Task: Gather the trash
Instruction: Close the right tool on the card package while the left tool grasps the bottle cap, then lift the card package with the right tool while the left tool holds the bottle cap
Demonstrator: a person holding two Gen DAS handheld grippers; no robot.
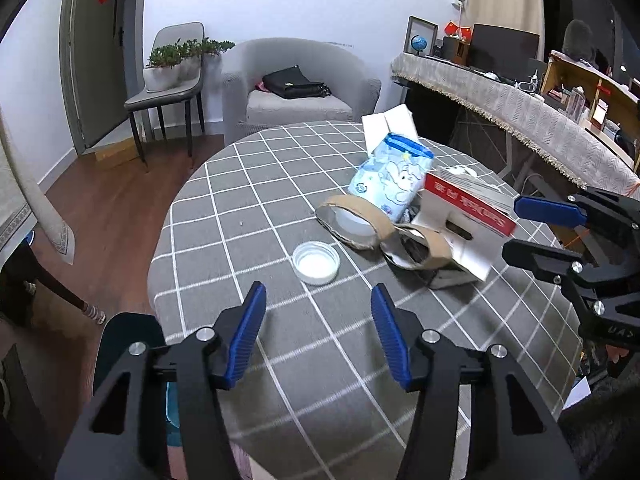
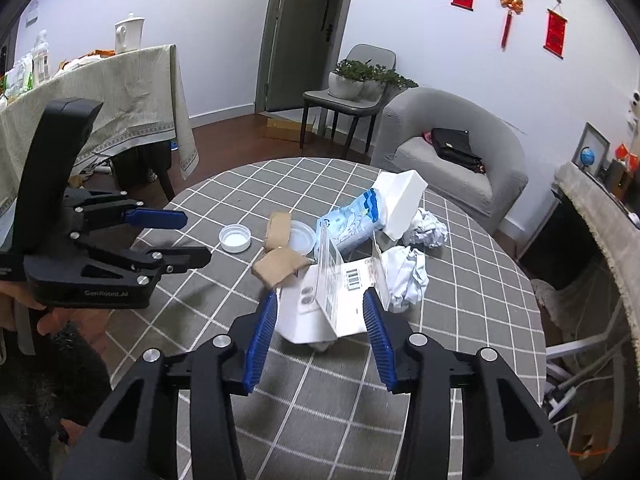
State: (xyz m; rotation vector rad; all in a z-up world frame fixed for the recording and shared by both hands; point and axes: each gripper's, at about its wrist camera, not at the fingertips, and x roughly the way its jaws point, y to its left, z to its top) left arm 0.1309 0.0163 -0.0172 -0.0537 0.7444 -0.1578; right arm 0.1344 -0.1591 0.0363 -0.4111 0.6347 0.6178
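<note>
Trash lies on a round table with a grey checked cloth (image 1: pixel 280 200): a white plastic lid (image 1: pixel 316 262), two flattened cardboard tape rolls (image 1: pixel 354 220), a blue and white tissue pack (image 1: pixel 390 178), an open red and white carton (image 1: pixel 466 216), a white box (image 2: pixel 404 200) and crumpled white paper (image 2: pixel 426 226). My left gripper (image 1: pixel 318 336) is open and empty, just short of the lid. My right gripper (image 2: pixel 320 336) is open, its blue pads either side of the near edge of the opened carton (image 2: pixel 332 300). It also shows in the left wrist view (image 1: pixel 532 232).
A grey armchair (image 1: pixel 300 92) with a black bag (image 1: pixel 294 82) stands behind the table. A chair with potted plants (image 1: pixel 172 76) is by the door. A cloth-covered counter (image 1: pixel 500 96) runs on the right; another covered table (image 2: pixel 100 100) is on the left.
</note>
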